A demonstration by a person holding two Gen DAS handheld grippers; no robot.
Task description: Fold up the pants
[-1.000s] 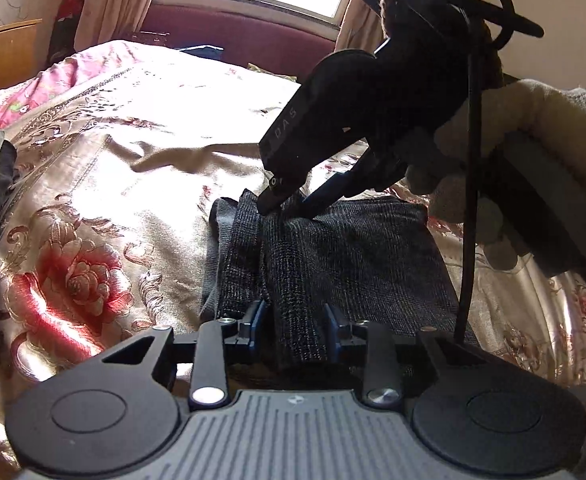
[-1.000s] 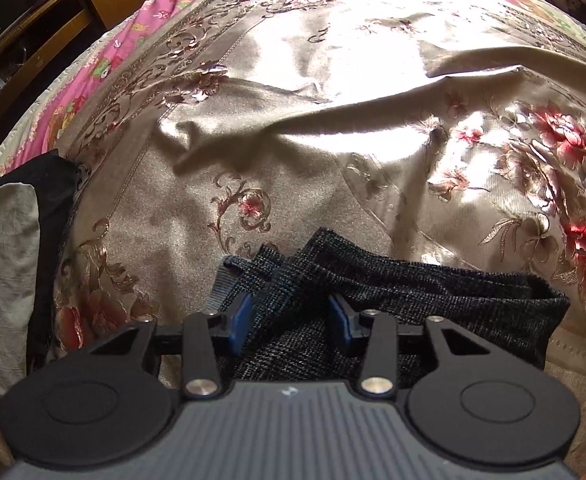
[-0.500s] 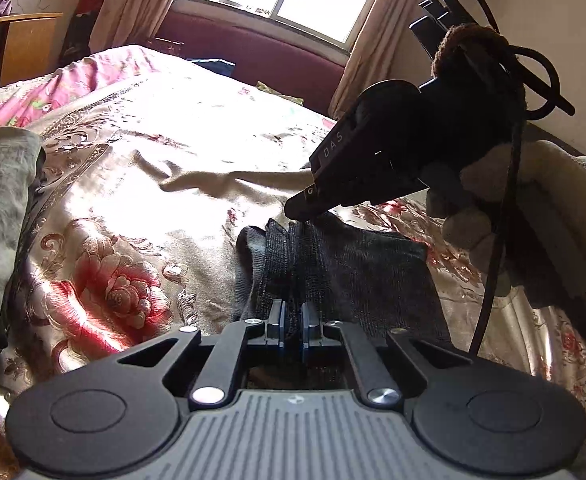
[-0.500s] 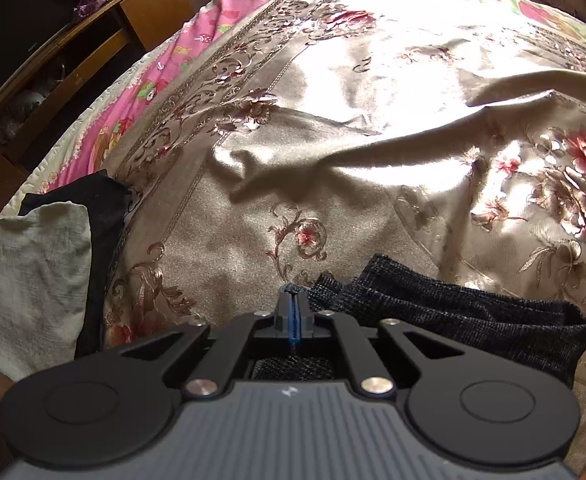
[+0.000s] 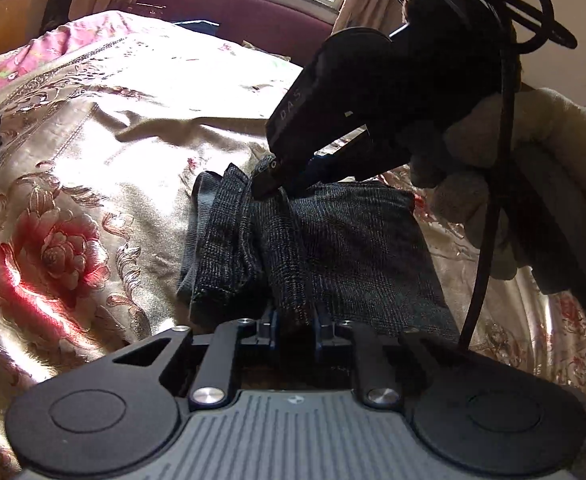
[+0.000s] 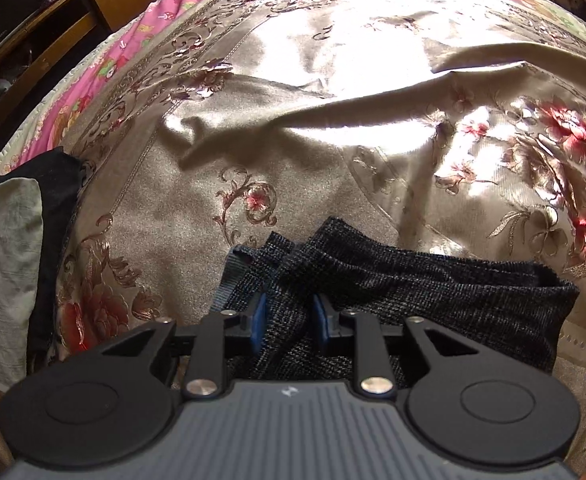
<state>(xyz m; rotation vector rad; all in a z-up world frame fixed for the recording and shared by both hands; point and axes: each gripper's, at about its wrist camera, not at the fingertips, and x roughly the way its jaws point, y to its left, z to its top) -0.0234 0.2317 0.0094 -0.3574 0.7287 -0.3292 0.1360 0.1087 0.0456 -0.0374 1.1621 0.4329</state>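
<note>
- Already, your pants [image 5: 333,248] lie on the floral bedspread [image 5: 93,152] as a compact dark rectangle, several layers deep, so most of the folding looks done.
- Your left gripper [image 5: 295,326] sits at the near edge of the bundle; its jaws stand apart with a raised ridge of fabric between them, and I cannot tell whether the pads actually pinch it.
- Your right gripper [image 6: 289,326] is at the far edge of the same bundle; its blue pads [image 6: 257,322] are likewise spread, with a bunched fold running up between them, touching or nearly so.
- Seen from the left wrist view, the right gripper [image 5: 277,184] presses its tips down onto the ridge near the waistband end.
- What looks unfinished: the left end of the stack is ragged, with a grey band [image 6: 229,280] and loose layers poking out past the main block, and the central ridge stands proud.
- You likely have only tidying left, flattening that ridge and squaring the stray edges.
- Off to the side lies other clothing [image 6: 9,264], apart from the pants.
</note>
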